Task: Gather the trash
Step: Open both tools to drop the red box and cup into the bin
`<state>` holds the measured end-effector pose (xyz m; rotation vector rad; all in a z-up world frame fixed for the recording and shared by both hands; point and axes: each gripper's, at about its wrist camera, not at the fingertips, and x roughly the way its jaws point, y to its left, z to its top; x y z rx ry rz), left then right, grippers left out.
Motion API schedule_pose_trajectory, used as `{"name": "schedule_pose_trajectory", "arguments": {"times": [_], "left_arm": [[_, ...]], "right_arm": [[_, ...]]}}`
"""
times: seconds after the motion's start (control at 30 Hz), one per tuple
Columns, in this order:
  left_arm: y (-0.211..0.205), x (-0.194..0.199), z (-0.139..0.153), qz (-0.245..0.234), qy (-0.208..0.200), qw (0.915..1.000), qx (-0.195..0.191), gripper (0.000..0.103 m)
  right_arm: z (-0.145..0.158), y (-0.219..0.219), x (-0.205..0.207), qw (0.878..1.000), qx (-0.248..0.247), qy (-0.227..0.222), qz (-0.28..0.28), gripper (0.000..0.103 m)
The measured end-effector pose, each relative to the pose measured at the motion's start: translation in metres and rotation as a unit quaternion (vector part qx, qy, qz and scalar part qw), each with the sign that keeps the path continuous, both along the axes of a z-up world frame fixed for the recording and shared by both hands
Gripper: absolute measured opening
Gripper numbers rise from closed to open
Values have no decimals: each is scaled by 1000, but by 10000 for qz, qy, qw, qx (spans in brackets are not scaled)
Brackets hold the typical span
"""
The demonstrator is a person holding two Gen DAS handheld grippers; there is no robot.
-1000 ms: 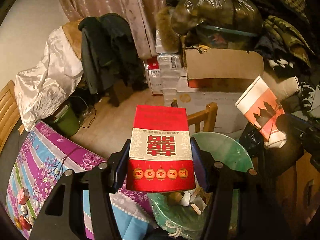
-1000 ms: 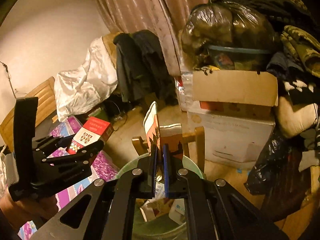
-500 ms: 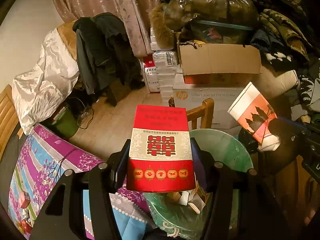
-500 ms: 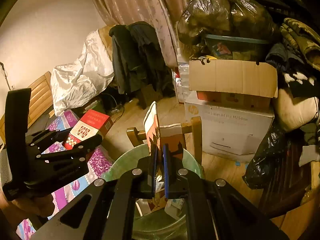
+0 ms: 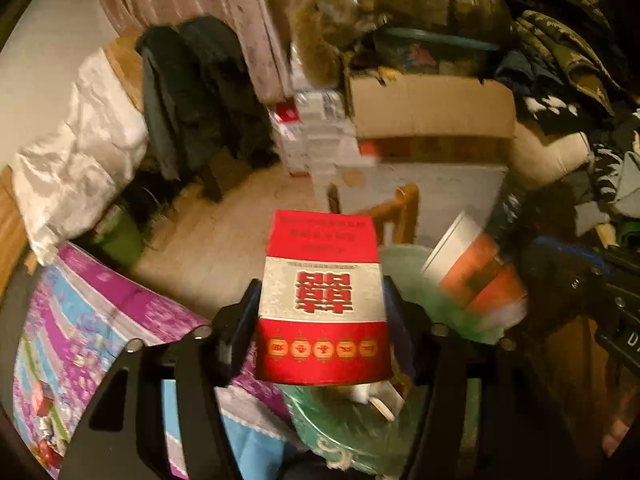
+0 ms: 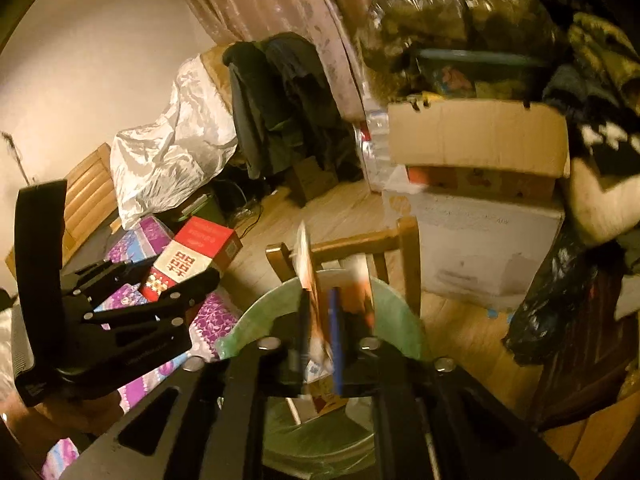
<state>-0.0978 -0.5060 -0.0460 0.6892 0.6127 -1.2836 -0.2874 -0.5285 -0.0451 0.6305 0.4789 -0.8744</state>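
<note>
My left gripper (image 5: pixel 322 300) is shut on a red and silver carton (image 5: pixel 320 300) with red characters, held above the near rim of a green-lined trash bin (image 5: pixel 360 424). It also shows in the right wrist view (image 6: pixel 188 260). An orange and white paper cup (image 5: pixel 472 268) is blurred over the bin, just off my right gripper's blue-padded fingers (image 5: pixel 560 264). In the right wrist view my right gripper (image 6: pixel 320 320) has its jaws slightly apart, with the cup (image 6: pixel 316 300) between and below them over the bin (image 6: pixel 392 312).
A wooden chair back (image 6: pixel 360 244) stands behind the bin. Cardboard boxes (image 6: pixel 476 140), bagged clothes and a black bag (image 6: pixel 552 300) crowd the right. A purple patterned cloth (image 5: pixel 92 320) covers the table at left. Wooden floor lies beyond.
The right gripper's jaws have parted a little and the paper cup has dropped lower toward the bin, blurred in motion. The left gripper still holds the carton.
</note>
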Motion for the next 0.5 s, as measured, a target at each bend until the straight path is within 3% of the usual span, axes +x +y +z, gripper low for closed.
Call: {"name": "schedule_pose_trajectory", "arguments": {"times": [0.27,0.5], "left_arm": [[2,19,-6,122,876,9961,-21,66],[12,23,-7,301,749,9967,-71,66]], "right_arm": [[-2,-5,-6,9999,28,-63,-121,19],[-5,-5,-4,9999,38,-120,-42,19]]}}
